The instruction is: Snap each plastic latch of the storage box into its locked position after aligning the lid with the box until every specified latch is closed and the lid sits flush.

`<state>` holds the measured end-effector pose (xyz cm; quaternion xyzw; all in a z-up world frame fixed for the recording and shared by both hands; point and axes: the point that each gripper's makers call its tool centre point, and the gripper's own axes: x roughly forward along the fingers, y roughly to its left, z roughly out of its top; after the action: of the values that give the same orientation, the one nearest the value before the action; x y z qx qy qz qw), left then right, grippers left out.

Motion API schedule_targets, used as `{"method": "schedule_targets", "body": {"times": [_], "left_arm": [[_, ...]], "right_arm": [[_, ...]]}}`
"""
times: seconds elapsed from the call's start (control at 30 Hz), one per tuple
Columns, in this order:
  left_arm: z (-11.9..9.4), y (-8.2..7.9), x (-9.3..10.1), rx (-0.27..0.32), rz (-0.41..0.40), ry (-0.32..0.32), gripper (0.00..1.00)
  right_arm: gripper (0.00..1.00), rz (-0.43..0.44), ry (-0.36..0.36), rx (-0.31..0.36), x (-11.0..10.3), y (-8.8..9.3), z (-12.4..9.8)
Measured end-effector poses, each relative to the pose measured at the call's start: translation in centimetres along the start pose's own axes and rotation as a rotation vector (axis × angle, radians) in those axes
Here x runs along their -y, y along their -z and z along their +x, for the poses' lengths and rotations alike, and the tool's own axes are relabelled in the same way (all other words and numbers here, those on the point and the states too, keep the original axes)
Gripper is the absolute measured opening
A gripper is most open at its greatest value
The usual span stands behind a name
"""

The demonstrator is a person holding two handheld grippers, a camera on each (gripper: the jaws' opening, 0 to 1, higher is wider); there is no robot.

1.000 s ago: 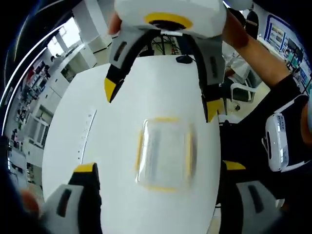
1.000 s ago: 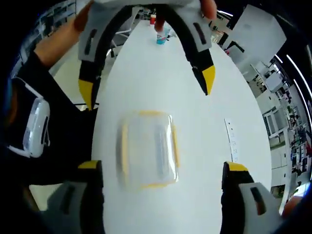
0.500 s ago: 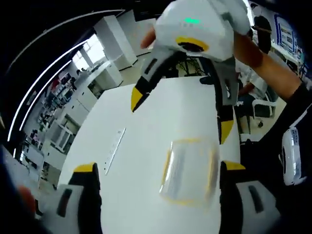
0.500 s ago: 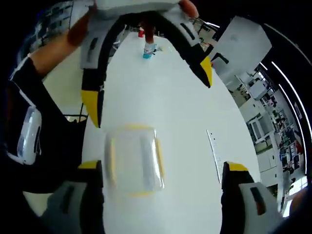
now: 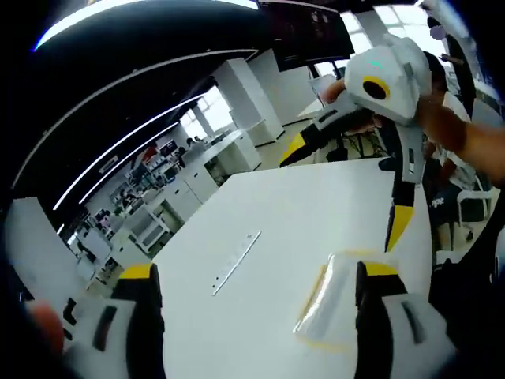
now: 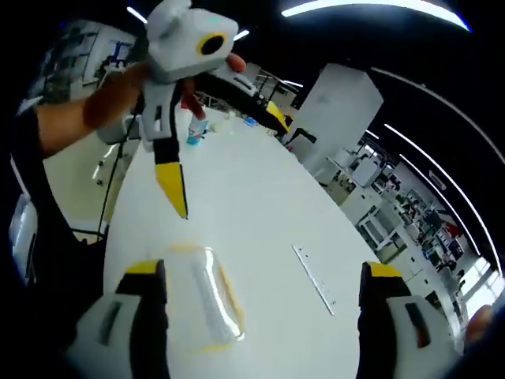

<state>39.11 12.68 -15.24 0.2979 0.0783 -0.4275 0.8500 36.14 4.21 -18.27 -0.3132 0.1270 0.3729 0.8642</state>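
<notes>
A clear storage box (image 5: 330,306) with yellow latches lies flat on the white table (image 5: 260,213), low in the left gripper view and beside my left gripper's right jaw. My left gripper (image 5: 256,272) is open and holds nothing. Above the box hangs my right gripper (image 5: 346,187), jaws spread wide. In the right gripper view the box (image 6: 201,304) sits low, just right of the left jaw of my open right gripper (image 6: 264,270). The left gripper (image 6: 225,152) hovers over the table (image 6: 260,205), jaws apart. Blur hides how the latches stand.
A white power strip (image 5: 237,260) lies on the table away from the box; in the right gripper view the strip (image 6: 314,278) is to the box's right. A bottle (image 6: 195,130) stands at the table's far end. Office desks and chairs surround the table.
Both views have tilted upward, so the box has slid toward the bottom of each picture and more of the room shows. The box has not moved on the table. Both grippers stay open.
</notes>
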Motion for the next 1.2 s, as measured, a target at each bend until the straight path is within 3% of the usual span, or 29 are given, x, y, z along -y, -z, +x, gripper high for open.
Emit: {"method": "schedule_targets", "body": {"times": [0.13, 0.27, 0.37, 0.57, 0.7, 0.87, 1.0, 1.1, 1.2], "left_arm": [[-0.8, 0.1, -0.6, 0.019, -0.006, -0.037, 1.0], [-1.9, 0.2, 0.4, 0.064, -0.047, -0.02, 1.0], [-2.6, 0.3, 0.8, 0.088, -0.013, -0.057, 1.0], [-4.6, 0.1, 2.8, 0.144, -0.005, -0.036, 1.0], [-5.6, 0.8, 3.6, 0.146, -0.005, -0.051, 1.0], [-5.8, 1.7, 4.1, 0.146, 0.001, -0.043, 1.0], [-6.5, 2.5, 3.0, 0.16, 0.001, -0.1, 1.0], [-7.6, 3.0, 2.1, 0.214, -0.08, -0.103, 0.99], [-8.8, 3.8, 1.4, 0.23, -0.109, -0.117, 0.99]], "right_arm": [[1.0, 0.034, 0.026, 0.023, 0.1, 0.4, -0.4], [1.0, 0.009, 0.075, 0.067, -0.2, 0.1, -1.2], [0.99, -0.002, 0.09, 0.104, -1.0, -0.1, -2.2], [0.98, -0.02, 0.136, 0.163, -2.6, 0.1, -3.5], [0.98, -0.002, 0.136, 0.153, -3.0, 1.2, -3.7], [0.98, 0.039, 0.165, 0.187, -2.5, 1.7, -4.7], [0.96, 0.076, 0.204, 0.215, -1.9, 2.3, -5.2], [0.96, 0.117, 0.22, 0.228, -2.0, 3.1, -5.3], [0.95, 0.11, 0.264, 0.223, -1.9, 3.9, -5.7]]}}
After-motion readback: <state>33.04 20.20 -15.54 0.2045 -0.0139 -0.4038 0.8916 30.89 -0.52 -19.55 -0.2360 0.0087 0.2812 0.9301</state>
